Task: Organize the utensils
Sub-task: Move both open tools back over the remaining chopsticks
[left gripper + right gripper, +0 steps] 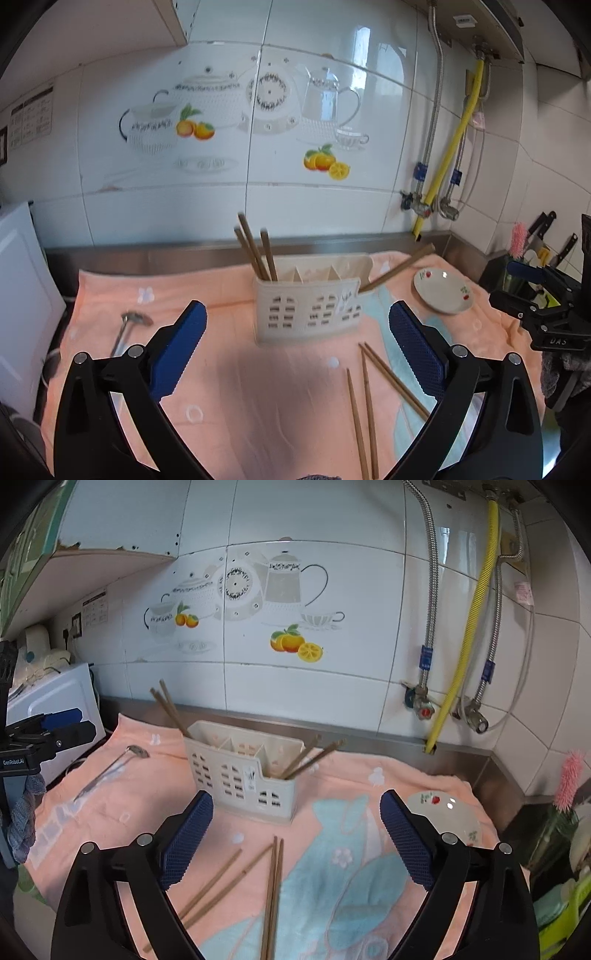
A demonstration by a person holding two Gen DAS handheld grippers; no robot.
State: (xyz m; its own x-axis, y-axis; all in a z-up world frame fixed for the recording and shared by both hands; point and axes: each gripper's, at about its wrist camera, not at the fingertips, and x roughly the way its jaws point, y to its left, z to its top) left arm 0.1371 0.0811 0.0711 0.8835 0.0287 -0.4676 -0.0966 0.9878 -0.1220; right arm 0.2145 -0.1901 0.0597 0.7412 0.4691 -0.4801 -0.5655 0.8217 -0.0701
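Observation:
A cream slotted utensil caddy (308, 309) (240, 771) stands on a pink towel (258, 387) (332, 849). Brown chopsticks stand in its left end (256, 253) (170, 709) and lean out of its right end (397, 267) (310, 757). Loose chopsticks lie on the towel in front of it (365, 398) (273, 886). A metal spoon (127, 328) (110, 771) lies at the left. My left gripper (297, 354) is open and empty above the towel, before the caddy. My right gripper (297, 842) is open and empty above the loose chopsticks.
A small white plate with cherry print (443, 291) (447, 818) lies on the towel at the right. A knife block (517, 266) and pink brush (570, 779) stand further right. A white appliance (22, 291) (55, 701) is at the left. Pipes and valves (443, 709) run down the tiled wall.

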